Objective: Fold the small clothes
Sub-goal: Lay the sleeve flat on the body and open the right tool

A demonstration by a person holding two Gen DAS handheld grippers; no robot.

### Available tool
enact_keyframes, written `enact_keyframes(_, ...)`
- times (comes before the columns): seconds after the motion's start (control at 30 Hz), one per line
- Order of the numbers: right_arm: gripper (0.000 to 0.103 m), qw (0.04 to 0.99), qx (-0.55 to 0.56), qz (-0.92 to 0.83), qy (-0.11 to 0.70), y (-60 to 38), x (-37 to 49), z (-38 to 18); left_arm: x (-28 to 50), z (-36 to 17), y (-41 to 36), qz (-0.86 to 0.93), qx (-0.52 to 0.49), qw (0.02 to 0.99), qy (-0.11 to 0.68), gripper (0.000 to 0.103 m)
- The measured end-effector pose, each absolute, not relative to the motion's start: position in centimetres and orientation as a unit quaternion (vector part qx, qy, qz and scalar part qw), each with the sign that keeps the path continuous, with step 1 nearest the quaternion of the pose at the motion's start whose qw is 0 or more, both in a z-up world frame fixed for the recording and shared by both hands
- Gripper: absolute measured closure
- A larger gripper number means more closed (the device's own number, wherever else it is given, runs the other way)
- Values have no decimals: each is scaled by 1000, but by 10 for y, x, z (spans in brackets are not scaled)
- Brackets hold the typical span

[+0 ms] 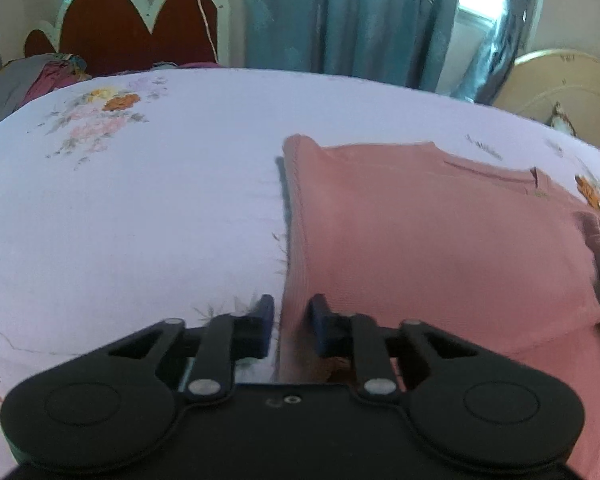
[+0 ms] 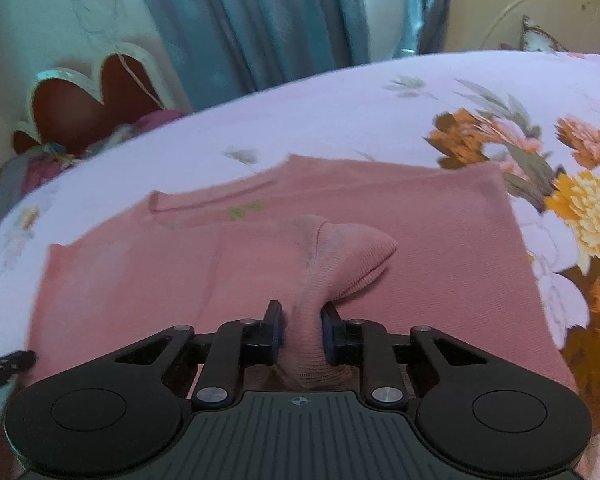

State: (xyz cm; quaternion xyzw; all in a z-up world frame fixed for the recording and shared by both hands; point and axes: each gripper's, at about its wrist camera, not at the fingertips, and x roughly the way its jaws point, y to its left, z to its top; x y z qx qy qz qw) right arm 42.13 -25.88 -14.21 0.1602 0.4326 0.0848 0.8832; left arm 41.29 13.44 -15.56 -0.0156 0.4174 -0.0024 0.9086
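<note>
Right tool [image 2: 301,320] pinches pink shirt [image 2: 440,240] sleeve; left tool [image 1: 290,320] grips its edge.

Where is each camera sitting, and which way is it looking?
Left wrist: sits on the left gripper, looking forward over the bed at the pink shirt edge; its two fingers show, pinching that edge.
Right wrist: sits on the right gripper, looking across the shirt; its fingers clamp a bunched sleeve.
Both share: shirt, flowered bed, blue curtain, red headboard.
</note>
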Motion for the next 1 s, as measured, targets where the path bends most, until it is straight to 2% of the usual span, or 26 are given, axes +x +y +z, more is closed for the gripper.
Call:
enact_keyframes(0.13, 81, 891, 102, 50, 439, -253, 421, -146, 409, -155, 145, 11, -7, 911, 412, 86)
enact_keyframes(0.2, 81, 887, 132, 42, 441, -266, 418, -148, 407, -154, 150, 26, 0, 909, 415, 89)
enact_keyframes(0.23, 80, 885, 143, 39, 440, -271, 416, -148, 404, -152, 154, 20, -12, 908, 418, 87)
enact_keyframes(0.3, 70, 886, 150, 31, 438, -278, 412, -147, 393, -143, 155, 15, -16, 913, 408, 84)
enact_keyframes(0.33, 61, 887, 149, 29, 436, -280, 410, -146, 387, -138, 152, 7, -12, 915, 404, 77)
enact_keyframes(0.37, 55, 889, 147, 27, 434, -281, 408, -145, 382, -134, 148, -4, -6, 916, 401, 74)
enact_keyframes(0.5, 54, 888, 148, 31, 434, -282, 404, -143, 365, -132, 124, -38, 30, 914, 404, 72)
enact_keyframes(0.7, 54, 884, 148, 35, 441, -278, 404, -146, 373, -158, 106, -22, 86, 909, 407, 70)
enact_keyframes(0.8, 54, 886, 152, 30, 438, -278, 403, -144, 383, -162, 118, 8, 75, 917, 392, 72)
enact_keyframes(1.0, 54, 891, 147, 38, 428, -271, 401, -136, 375, -162, 151, 28, -11, 924, 382, 77)
